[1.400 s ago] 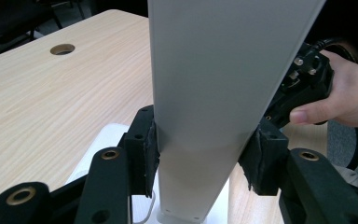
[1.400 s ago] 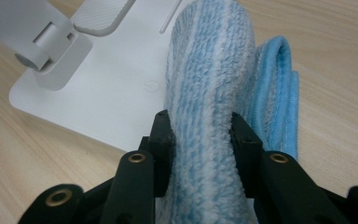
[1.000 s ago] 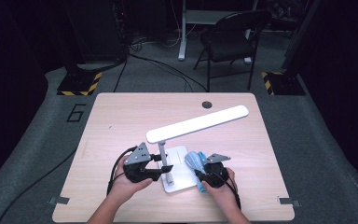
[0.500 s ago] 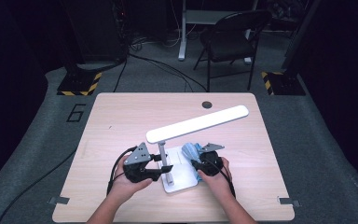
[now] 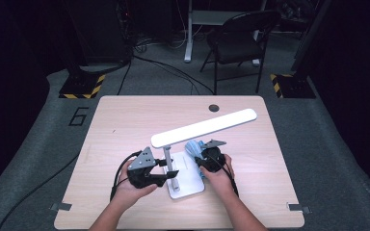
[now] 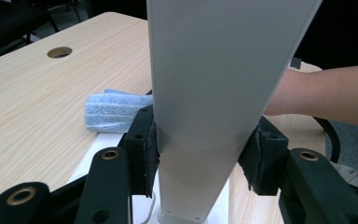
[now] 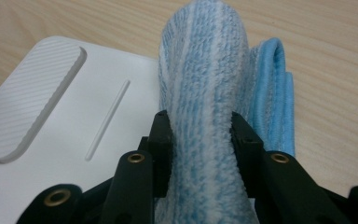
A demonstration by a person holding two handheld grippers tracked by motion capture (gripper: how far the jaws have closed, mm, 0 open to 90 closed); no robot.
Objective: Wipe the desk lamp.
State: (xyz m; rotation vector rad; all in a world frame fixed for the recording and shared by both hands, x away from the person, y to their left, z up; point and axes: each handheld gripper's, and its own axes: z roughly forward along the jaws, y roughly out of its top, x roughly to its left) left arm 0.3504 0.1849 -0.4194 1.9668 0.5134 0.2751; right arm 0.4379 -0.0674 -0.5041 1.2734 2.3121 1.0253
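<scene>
In the high view, the left gripper [image 5: 166, 169] clasps the grey upright post [image 5: 169, 166] of a white desk lamp standing on a pale wooden table [image 5: 125, 120]. Just across the post, the right gripper [image 5: 198, 159] holds a folded blue-and-white striped cloth [image 5: 192, 147] at the far right edge of the lamp's flat white base [image 5: 185, 185].

In the left gripper view, both pads press the post's [image 6: 205, 140] sides, the jaws about half closed; the cloth [image 6: 114, 111] lies beyond, to the left.

In the right gripper view, the jaws pinch the cloth [image 7: 203, 116] between them. The base [image 7: 74, 116] lies left of the jaws, with the cloth's far end resting on its edge and the table beside it.
</scene>
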